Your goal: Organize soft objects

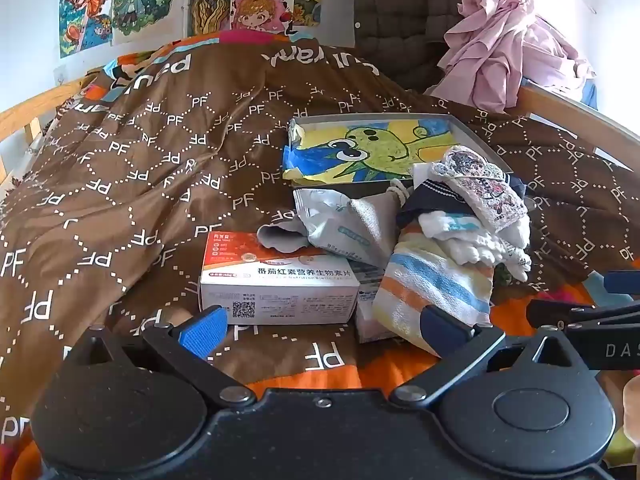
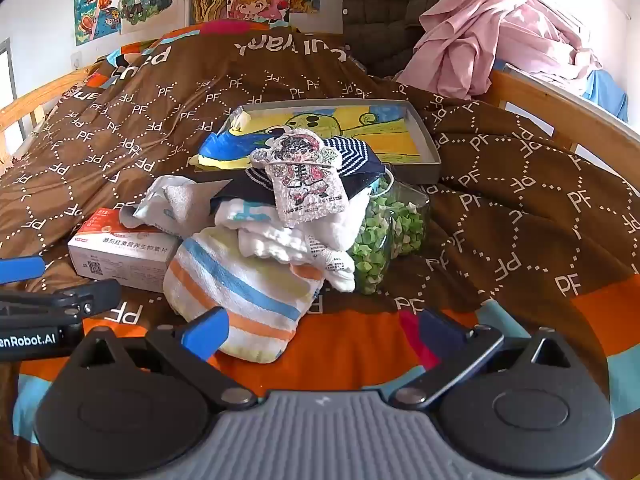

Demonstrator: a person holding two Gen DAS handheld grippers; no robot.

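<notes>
Both tools are released and hold nothing: the left tool spreads its blue pads before a white box, the right tool just short of a striped towel. That towel sits at the bottom of a heap of cloths on the bed's brown quilt, beside what seems a bag of green bits. A grey tray lies behind.

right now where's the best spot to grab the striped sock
Probably the rounded near end of the striped sock: it hangs free of the pile, toward the open right gripper. Come in low from the front; white cloths weigh down its far end.
</notes>
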